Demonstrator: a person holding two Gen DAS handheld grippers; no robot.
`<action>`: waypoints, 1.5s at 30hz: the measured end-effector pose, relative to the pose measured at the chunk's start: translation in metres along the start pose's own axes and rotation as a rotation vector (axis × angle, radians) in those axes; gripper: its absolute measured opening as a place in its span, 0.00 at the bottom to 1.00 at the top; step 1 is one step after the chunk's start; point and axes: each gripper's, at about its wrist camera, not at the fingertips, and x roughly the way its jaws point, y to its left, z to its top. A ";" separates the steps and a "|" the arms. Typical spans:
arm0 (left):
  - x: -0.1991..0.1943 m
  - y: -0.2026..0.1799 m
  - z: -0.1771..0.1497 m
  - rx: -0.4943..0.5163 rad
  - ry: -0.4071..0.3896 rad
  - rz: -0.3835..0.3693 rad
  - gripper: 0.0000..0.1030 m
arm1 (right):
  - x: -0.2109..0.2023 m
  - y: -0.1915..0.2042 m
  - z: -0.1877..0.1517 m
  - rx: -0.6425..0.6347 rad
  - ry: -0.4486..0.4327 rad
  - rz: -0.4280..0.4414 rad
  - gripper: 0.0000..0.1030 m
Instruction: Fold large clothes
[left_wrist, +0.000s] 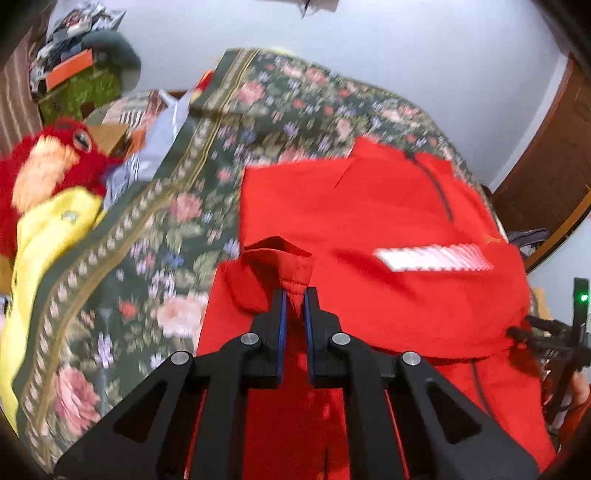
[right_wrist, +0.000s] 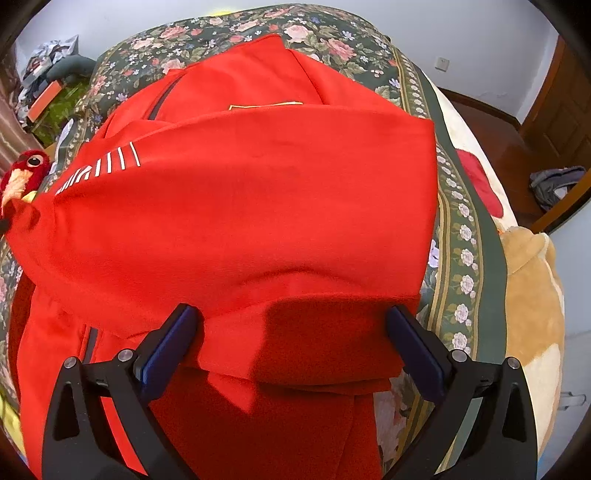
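A large red jacket (left_wrist: 362, 221) with a dark zipper and white stripes lies on a floral bedspread (left_wrist: 155, 236). My left gripper (left_wrist: 294, 295) is shut on a bunched fold of the red jacket and holds it lifted above the bed. In the right wrist view the red jacket (right_wrist: 258, 206) fills the middle, its lower part folded over toward the top. My right gripper (right_wrist: 291, 325) is open, its blue pads (right_wrist: 173, 347) wide apart on either side of a jacket fold. The right gripper also shows at the right edge of the left wrist view (left_wrist: 554, 332).
A red and yellow plush bird (left_wrist: 48, 173) lies at the bed's left side. Clutter with an orange box (left_wrist: 70, 70) sits at the back left. A tan plush toy (right_wrist: 532, 295) lies right of the bedspread (right_wrist: 461, 229). A wooden door (right_wrist: 561, 122) and a grey bag (right_wrist: 554, 184) are at right.
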 end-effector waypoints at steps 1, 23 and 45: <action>0.003 0.003 -0.005 -0.008 0.010 0.002 0.08 | -0.001 -0.001 0.000 0.005 0.008 0.001 1.00; 0.018 0.031 -0.050 -0.013 0.243 0.130 0.15 | -0.083 0.003 -0.024 0.066 -0.052 0.059 0.98; -0.038 -0.091 0.085 0.252 -0.101 -0.025 0.83 | -0.099 0.001 0.077 0.074 -0.241 0.040 0.98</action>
